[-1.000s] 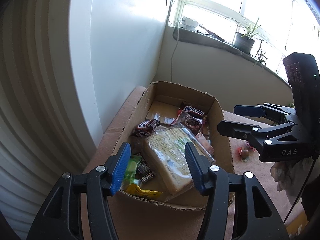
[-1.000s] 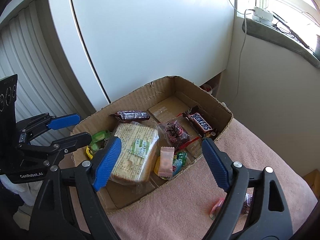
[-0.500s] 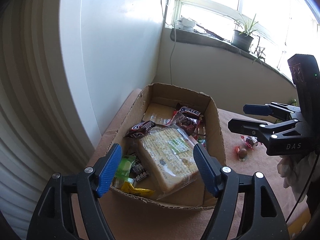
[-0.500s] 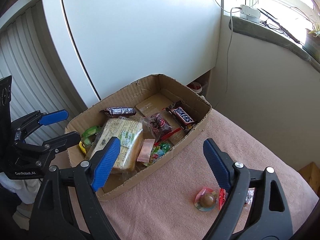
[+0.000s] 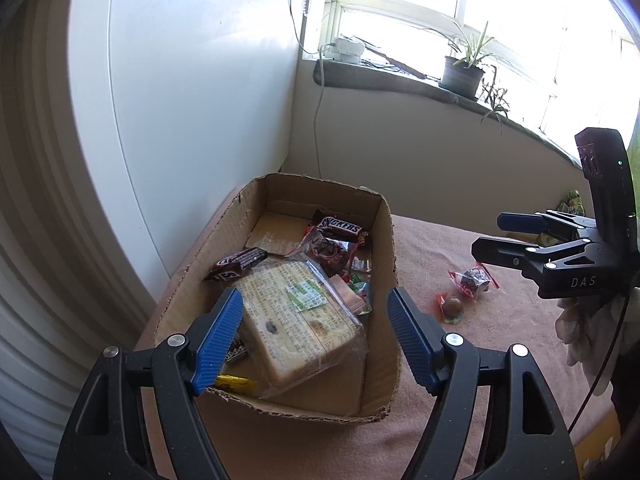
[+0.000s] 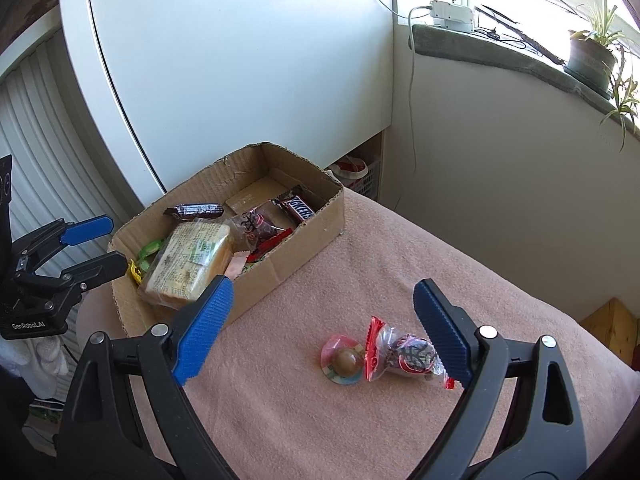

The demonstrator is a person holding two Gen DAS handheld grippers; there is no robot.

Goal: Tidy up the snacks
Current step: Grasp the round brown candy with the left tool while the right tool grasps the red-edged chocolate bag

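A cardboard box (image 5: 384, 240) (image 6: 304, 240) sits on a pink cloth. It holds a wrapped bread loaf (image 5: 296, 320) (image 6: 192, 256), a Snickers bar (image 5: 340, 226) (image 6: 300, 208), another chocolate bar (image 5: 236, 264) and several small sweets. Two snacks lie loose on the cloth to the right of the box: a round chocolate candy (image 6: 346, 362) (image 5: 452, 308) and a clear red-edged packet (image 6: 404, 354) (image 5: 474, 280). My left gripper (image 5: 315, 295) (image 6: 114, 240) hovers open at the box's near end, holding nothing. My right gripper (image 6: 322, 282) (image 5: 492, 236) hangs above the loose snacks, its jaws opening and empty.
A white cabinet (image 6: 240, 60) stands close behind the box. The cloth-covered table (image 6: 400, 260) runs out toward the right, with a wooden piece (image 6: 612, 328) past its edge. A potted plant (image 5: 460, 76) and a charger sit on the windowsill. A red basket (image 6: 354, 172) is under the cabinet.
Both grippers have drawn back from the box. The left jaws have spread wider. The right gripper has swung to the right, and the two loose snacks have come into its view.
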